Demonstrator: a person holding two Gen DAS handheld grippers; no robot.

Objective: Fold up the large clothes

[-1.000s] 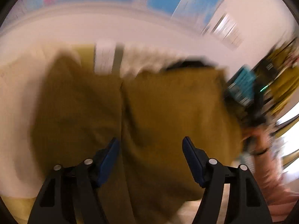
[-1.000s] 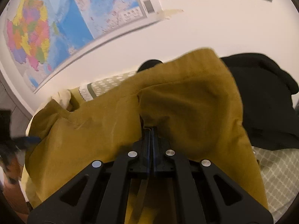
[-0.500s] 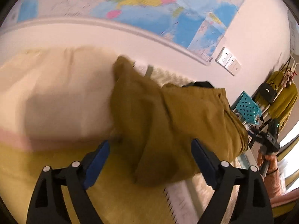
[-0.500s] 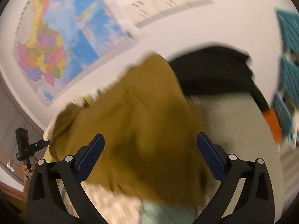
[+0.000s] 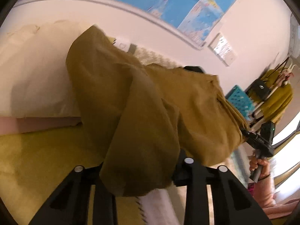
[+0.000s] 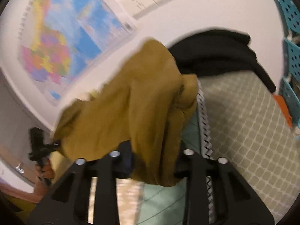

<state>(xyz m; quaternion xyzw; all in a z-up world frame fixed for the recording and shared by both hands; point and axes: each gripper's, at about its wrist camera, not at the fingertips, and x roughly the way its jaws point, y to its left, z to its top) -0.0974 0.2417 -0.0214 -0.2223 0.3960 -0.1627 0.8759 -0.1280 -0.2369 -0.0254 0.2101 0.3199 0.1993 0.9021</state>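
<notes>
Both grippers were closing on the mustard garment (image 5: 142, 112): left gripper (image 5: 138, 170) and right gripper (image 6: 151, 161) each had bunched cloth between the jaws.

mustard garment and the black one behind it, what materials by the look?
Mustard garment: matte woven cloth, probably cotton or similar; it drapes in soft folds with no sheen. Black garment: thicker, matte, maybe fleece or knit; it sits in a bulky rounded heap, weave too blurred to tell.
</notes>
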